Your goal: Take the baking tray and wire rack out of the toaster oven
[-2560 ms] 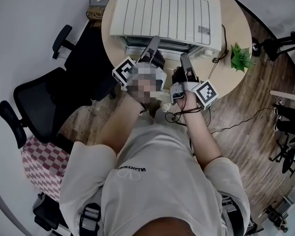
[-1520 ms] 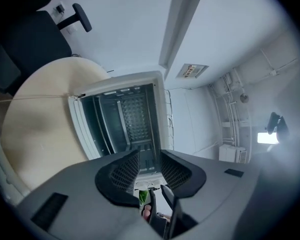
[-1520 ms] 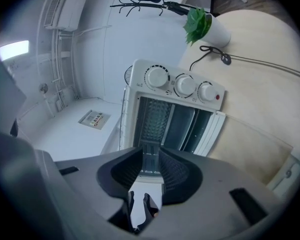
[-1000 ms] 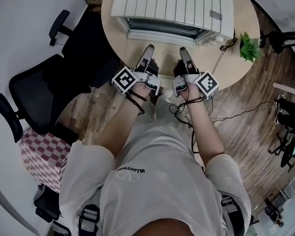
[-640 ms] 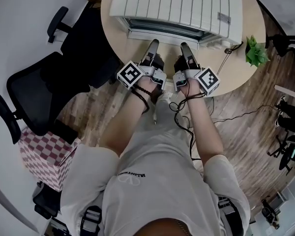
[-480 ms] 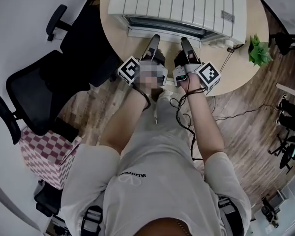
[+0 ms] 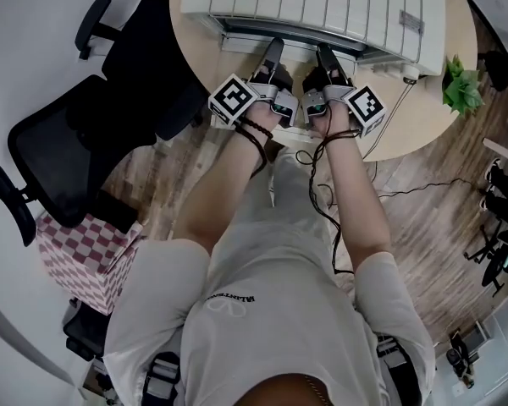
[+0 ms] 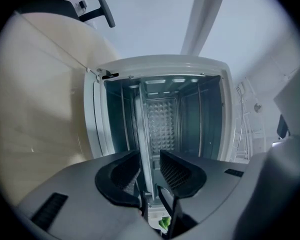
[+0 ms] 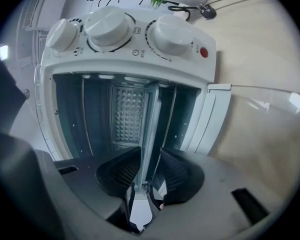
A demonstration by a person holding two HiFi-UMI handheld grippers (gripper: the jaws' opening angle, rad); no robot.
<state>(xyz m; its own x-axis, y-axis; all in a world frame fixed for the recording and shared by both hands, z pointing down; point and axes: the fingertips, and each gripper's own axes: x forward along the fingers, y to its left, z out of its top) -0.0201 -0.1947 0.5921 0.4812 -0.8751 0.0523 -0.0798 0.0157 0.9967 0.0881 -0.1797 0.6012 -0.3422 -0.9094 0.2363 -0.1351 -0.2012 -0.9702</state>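
Parted on both left gripper (image 8: 149, 158) and right gripper (image 9: 150, 155), straddling without pinching the baking tray's (image 8: 142, 129) thin front lip, just inside the toaster oven (image 8: 160, 63) ahead; probably light, stiff, slick metal, best nipped deep and kept level.

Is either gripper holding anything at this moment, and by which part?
Nothing is gripped yet. The left gripper and right gripper each straddle the front edge of the tray inside the toaster oven, jaws apart, pads not pressing it.
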